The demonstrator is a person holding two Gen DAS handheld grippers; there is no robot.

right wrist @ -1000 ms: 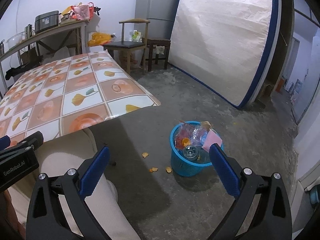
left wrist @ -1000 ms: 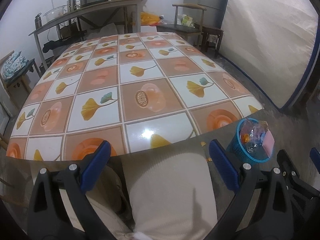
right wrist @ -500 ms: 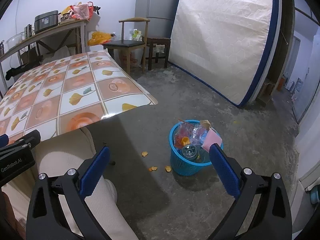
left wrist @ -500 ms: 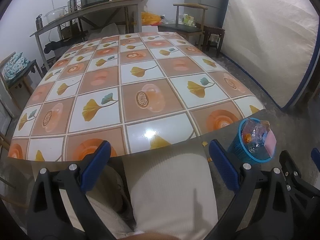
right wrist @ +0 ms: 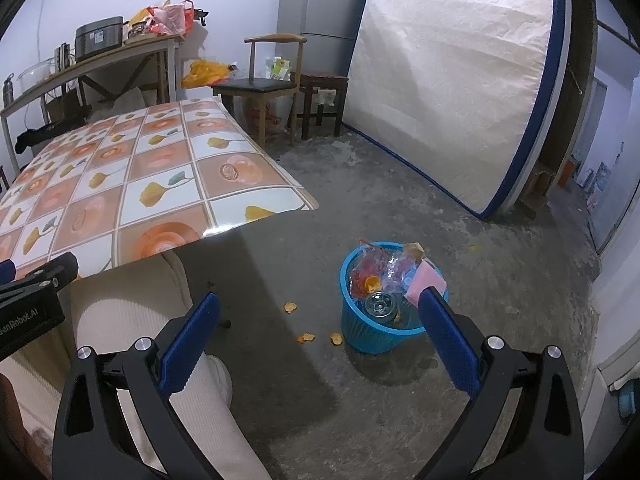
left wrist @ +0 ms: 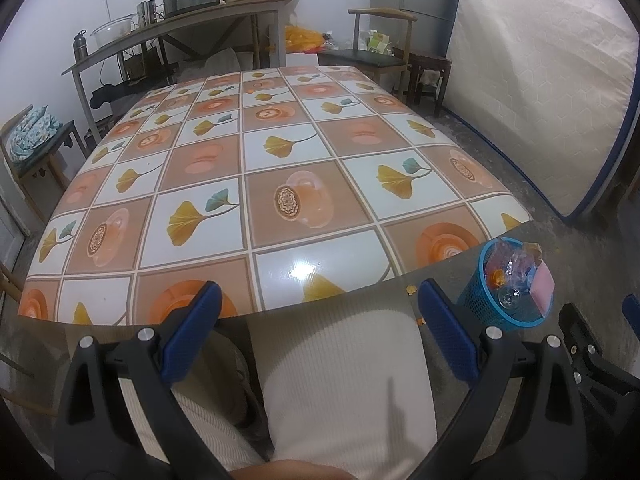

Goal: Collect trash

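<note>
Orange scraps (right wrist: pixel 306 337) lie floor-bound beside the full blue plastic basket (right wrist: pixel 376 336), ahead of the right gripper (right wrist: pixel 318 322), spread empty; the left gripper (left wrist: pixel 318 320) is spread too.

Blue basket (right wrist: pixel 362 330) stands upright on the concrete floor, off the table's near corner, packed to the rim. On top: crumpled clear plastic (right wrist: pixel 374 268), a pink slab (right wrist: pixel 426 282) leaning at the right edge, a round metal can end (right wrist: pixel 380 304) facing up. Three orange scraps (right wrist: pixel 306 337) lie loose on the floor just left of the basket, apart from it.
</note>
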